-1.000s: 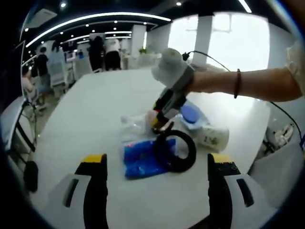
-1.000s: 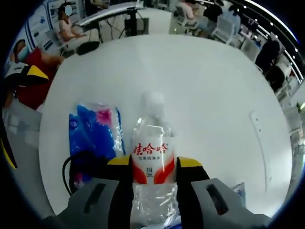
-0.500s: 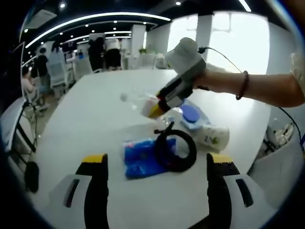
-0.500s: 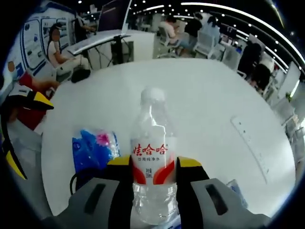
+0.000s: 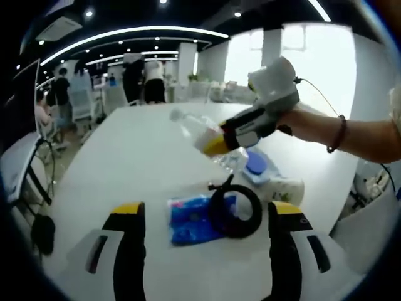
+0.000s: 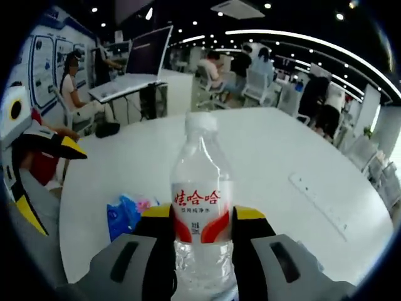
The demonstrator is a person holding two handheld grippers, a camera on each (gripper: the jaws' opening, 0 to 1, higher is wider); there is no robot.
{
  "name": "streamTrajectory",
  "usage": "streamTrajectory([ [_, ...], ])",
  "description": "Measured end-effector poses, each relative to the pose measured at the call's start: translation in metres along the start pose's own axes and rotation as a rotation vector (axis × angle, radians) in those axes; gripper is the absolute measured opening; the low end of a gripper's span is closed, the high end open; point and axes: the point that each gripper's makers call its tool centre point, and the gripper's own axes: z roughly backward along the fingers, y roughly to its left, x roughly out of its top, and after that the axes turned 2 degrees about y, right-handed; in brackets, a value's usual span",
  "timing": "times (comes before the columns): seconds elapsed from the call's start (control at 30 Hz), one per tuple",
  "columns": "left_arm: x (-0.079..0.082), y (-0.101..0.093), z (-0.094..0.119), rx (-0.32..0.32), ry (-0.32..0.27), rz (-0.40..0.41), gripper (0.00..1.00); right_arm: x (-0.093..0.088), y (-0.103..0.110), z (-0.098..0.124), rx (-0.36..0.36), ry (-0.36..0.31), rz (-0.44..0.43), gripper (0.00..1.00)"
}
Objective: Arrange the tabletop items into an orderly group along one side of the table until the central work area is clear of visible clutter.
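right gripper [image 6: 202,219] clamping a clear plastic water bottle with red-and-white label [image 6: 202,207], lifted above the white table [image 6: 282,150] | left gripper [image 5: 200,216] hovering, jaws apart, over a blue plastic packet [image 5: 191,216] and black coiled cable [image 5: 236,210]

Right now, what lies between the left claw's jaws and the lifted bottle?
In the left gripper view, a blue packet and black cable coil lie before the left claw, beneath the bottle.

Clear water bottle [image 6: 202,207]: white cap, white label with red characters and red swoosh. Right gripper [image 6: 202,226]: grey body, black jaws, yellow tips; left gripper [image 5: 202,210] in same grey, black, yellow. Table [image 5: 131,157]: plain white. Wipes pack [image 5: 191,218]: bright blue, pink patch. Cable coil [image 5: 235,211]: black. Pale bottle [image 5: 281,188] lying on table: white, small green print. Round lid [image 5: 255,163] behind it: blue. Wristband [image 5: 340,133] on person's arm: dark.
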Motion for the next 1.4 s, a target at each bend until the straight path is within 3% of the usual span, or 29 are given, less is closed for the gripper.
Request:
streamTrajectory([
  [0.07, 0.011, 0.0, 0.004, -0.001, -0.056, 0.01, 0.79, 0.008, 0.001, 0.007, -0.019, -0.054, -0.014, 0.33],
  [0.47, 0.048, -0.002, 0.011, -0.045, -0.153, -0.012, 0.79, 0.031, 0.028, 0.036, 0.019, -0.171, 0.001, 0.33],
  [0.73, 0.074, -0.001, 0.013, -0.094, -0.229, 0.085, 0.77, 0.043, 0.048, 0.057, 0.048, -0.233, 0.024, 0.33],
  [1.13, 0.09, -0.018, 0.008, -0.171, -0.242, 0.138, 0.7, 0.051, 0.081, 0.077, 0.081, -0.299, 0.025, 0.33],
  [1.4, 0.086, -0.03, -0.002, -0.218, -0.164, 0.155, 0.6, 0.05, 0.097, 0.085, 0.083, -0.31, 0.032, 0.33],
])
